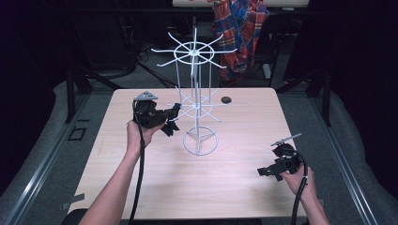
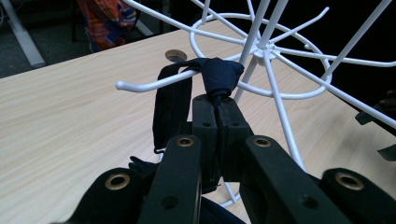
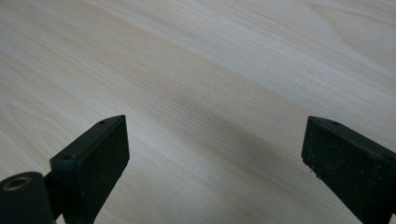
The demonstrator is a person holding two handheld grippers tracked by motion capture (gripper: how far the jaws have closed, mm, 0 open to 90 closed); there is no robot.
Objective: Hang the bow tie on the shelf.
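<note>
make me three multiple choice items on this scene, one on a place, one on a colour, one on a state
1. Where does the dark fabric strap hang?
A. on a prong of the white wire rack
B. flat on the light wooden table
C. on the plaid cloth

2. What colour is the rack?
A. black
B. white
C. red

3. How is the right gripper?
A. shut on the strap
B. shut, empty
C. open, empty

Answers: 1 A, the strap loops over a prong in the left gripper view; 2 B, its wires are white; 3 C, its jaws stand apart over bare table.
</note>
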